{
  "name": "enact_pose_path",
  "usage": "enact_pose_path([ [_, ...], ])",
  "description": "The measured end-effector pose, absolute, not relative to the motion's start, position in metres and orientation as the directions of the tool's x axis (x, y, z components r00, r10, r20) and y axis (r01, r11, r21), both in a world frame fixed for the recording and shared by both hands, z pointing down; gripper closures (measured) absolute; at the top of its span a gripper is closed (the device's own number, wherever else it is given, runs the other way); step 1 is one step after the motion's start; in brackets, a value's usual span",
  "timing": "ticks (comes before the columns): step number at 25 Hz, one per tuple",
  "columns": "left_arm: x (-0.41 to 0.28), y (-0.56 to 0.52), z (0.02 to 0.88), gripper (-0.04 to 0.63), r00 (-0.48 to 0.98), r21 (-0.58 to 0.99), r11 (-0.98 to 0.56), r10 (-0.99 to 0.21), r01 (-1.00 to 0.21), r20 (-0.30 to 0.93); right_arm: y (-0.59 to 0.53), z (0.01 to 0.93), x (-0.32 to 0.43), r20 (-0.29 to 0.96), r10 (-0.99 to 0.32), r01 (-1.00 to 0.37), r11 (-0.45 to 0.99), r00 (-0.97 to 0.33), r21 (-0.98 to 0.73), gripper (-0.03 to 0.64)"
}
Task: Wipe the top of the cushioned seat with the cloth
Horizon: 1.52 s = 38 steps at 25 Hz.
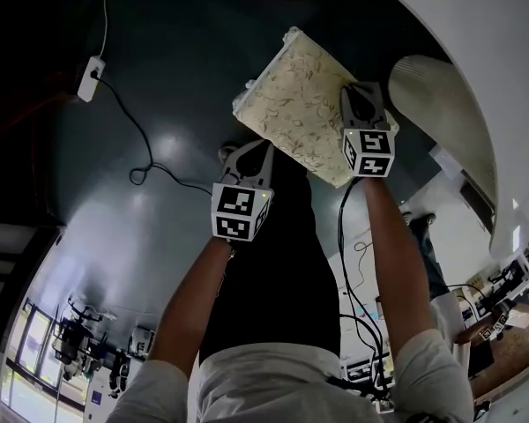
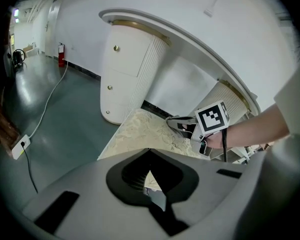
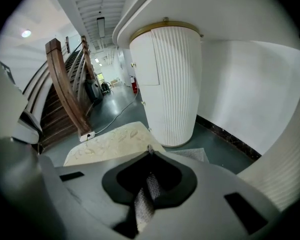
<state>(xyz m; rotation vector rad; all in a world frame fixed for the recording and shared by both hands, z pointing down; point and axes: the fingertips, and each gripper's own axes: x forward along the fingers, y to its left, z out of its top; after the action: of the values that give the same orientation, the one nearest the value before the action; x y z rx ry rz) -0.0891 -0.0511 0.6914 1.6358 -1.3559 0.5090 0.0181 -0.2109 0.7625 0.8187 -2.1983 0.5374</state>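
The cushioned seat point(image 1: 298, 106) has a cream top with a leaf pattern and stands on the dark floor; it also shows as the seat point(image 2: 140, 131) and the seat point(image 3: 110, 141). My right gripper point(image 1: 360, 100) rests at the seat's right edge and is shut on a grey mesh cloth point(image 3: 145, 196), which runs between its jaws point(image 3: 150, 150). A grey textured patch point(image 3: 189, 155) lies just beyond them by the column base. The left gripper point(image 1: 247, 155) hovers off the seat's near corner. Its jaw tips point(image 2: 150, 151) meet, and I see nothing held. The right gripper point(image 2: 179, 124) shows over the seat.
A curved white counter on ribbed columns point(image 3: 170, 84) stands right behind the seat. A power strip point(image 1: 90, 77) and its cable point(image 1: 141, 161) lie on the floor to the left. A wooden stair rail point(image 3: 65, 94) rises further off. The person's dark legs are below the grippers.
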Motion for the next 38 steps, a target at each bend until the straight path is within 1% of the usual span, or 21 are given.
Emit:
enact_pose_path([
  [5,-0.098,-0.037,0.690,0.581,0.289,0.374,0.049,-0.546,-0.926,0.787,-0.196,0.760,0.011,0.740,-0.379,-0.667,0.734,-0.555,-0.124,0.591],
  [20,-0.116,0.006,0.688,0.581,0.257,0.356,0.069,-0.568,-0.932,0.782,-0.104,0.759,-0.034,0.733,-0.263,-0.538,0.827,-0.628,-0.164,0.591],
  [38,-0.153,0.056,0.686,0.581,0.207,0.355,0.138,-0.600,-0.924,0.773,-0.027,0.759,-0.073,0.751,-0.164,-0.435,0.883,-0.640,-0.178,0.590],
])
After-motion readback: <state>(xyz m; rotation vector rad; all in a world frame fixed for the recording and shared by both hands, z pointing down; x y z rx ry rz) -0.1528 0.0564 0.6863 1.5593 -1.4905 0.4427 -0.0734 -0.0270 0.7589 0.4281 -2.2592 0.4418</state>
